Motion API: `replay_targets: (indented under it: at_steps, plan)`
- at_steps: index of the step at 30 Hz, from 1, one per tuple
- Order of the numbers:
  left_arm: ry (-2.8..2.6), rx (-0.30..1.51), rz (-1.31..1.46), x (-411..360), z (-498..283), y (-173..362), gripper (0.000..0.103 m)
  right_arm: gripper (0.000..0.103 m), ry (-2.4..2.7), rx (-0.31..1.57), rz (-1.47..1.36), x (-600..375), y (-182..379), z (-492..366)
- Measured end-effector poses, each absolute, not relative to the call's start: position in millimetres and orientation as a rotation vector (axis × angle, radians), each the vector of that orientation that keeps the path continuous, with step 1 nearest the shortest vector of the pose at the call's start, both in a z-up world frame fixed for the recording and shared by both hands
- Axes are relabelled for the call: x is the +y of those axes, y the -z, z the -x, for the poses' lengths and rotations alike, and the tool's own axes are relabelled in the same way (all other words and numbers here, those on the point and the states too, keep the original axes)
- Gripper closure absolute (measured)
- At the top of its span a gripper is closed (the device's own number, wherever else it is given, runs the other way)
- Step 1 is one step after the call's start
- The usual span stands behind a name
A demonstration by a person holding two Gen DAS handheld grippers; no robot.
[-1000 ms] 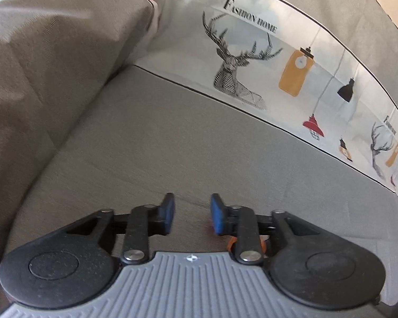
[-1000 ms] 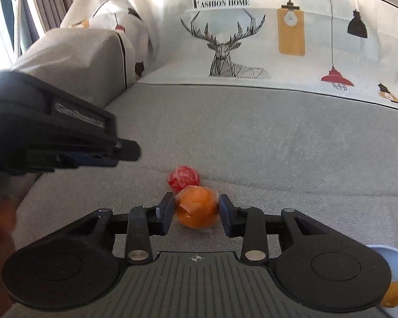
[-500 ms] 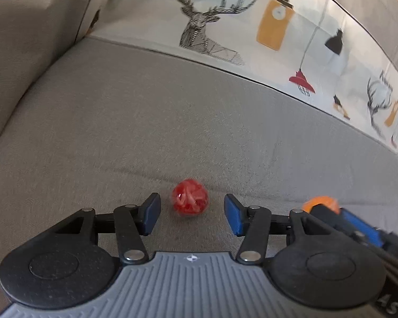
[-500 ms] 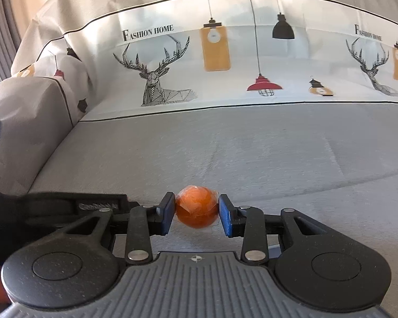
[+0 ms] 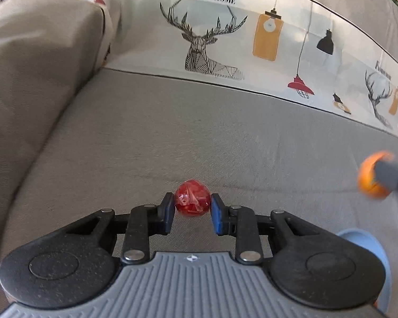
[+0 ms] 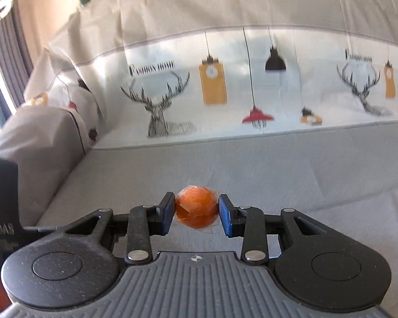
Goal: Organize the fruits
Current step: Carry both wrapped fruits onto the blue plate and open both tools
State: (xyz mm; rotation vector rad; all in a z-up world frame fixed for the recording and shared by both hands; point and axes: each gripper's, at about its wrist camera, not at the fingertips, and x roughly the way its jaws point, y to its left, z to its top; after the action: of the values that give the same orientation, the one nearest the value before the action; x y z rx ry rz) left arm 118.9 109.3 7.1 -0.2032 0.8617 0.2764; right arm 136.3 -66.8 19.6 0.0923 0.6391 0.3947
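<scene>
A small red fruit [image 5: 192, 198] wrapped in clear film rests on the grey sofa seat [image 5: 172, 132]. My left gripper [image 5: 192, 204] has its jaws closing around it, and both blue pads touch its sides. A wrapped orange fruit [image 6: 196, 204] is held above the seat with my right gripper [image 6: 197, 208] shut on it. In the left wrist view that orange fruit [image 5: 368, 182] shows blurred at the right edge, partly hidden by a dark finger of the right gripper. The left gripper's black body [image 6: 2, 212] fills the left edge of the right wrist view.
A light blue bowl [image 5: 366, 246] peeks out at the lower right, behind the left gripper's body. The sofa back [image 5: 212, 39] carries a white cover printed with deer and lamps. A padded grey armrest [image 5: 34, 66] rises on the left.
The left gripper opened, moved over the red fruit and closed onto it. The right gripper rose and swung right with the orange fruit, away from the red one.
</scene>
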Motion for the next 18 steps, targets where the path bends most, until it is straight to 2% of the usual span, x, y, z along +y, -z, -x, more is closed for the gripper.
replay_targets:
  at_steps: [7, 10, 18]
  plan:
    - [-0.264, 0.834, 0.215, 103.0, -74.9, -22.7, 0.071, 0.066, -0.392, 0.567, -0.096, -111.3, -52.0, -86.2]
    - [-0.22, 0.777, 0.287, 100.5, -54.1, -34.5, 0.071, 0.066, -0.37, 0.561, -0.103, -134.4, -57.2, -60.9]
    - [-0.044, 0.61, 0.169, 51.1, -4.6, -63.8, 0.071, 0.066, -0.332, 0.521, -0.143, -193.9, -55.1, -12.9]
